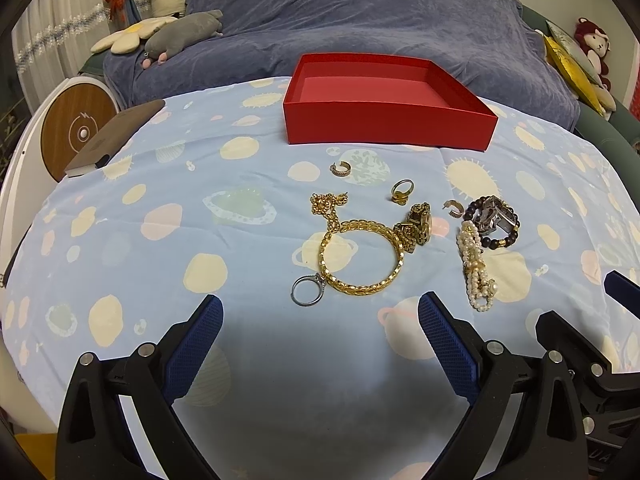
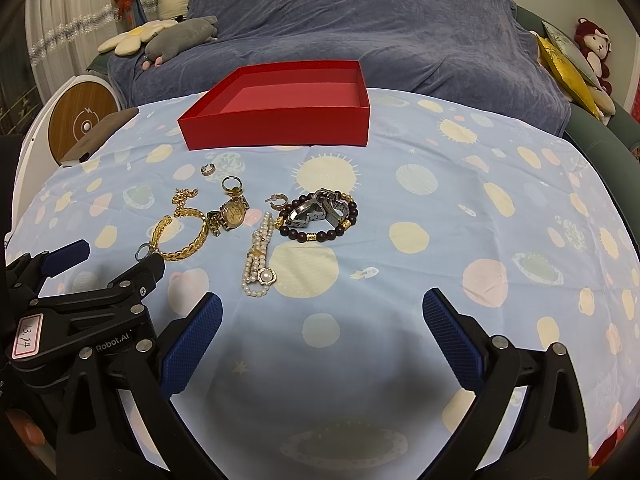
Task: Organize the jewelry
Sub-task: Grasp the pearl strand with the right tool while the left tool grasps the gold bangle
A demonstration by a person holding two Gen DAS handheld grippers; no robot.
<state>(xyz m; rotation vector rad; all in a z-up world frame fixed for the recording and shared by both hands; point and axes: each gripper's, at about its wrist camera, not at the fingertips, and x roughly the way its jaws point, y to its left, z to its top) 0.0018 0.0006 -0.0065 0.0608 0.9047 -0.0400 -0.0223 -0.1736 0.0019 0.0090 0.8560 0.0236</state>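
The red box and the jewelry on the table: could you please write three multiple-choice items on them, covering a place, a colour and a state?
1. Where does the silver ring lie?
A. touching the gold bangle
B. in the red box
C. on the pearl bracelet

2. The cloth is mainly:
A. green
B. light blue
C. white

3. The left gripper and right gripper are:
A. both shut
B. both open
C. holding rings

Answers: 1 A, it rests against the bangle's rim; 2 B, pale blue with planets; 3 B, both fingers spread, nothing between.
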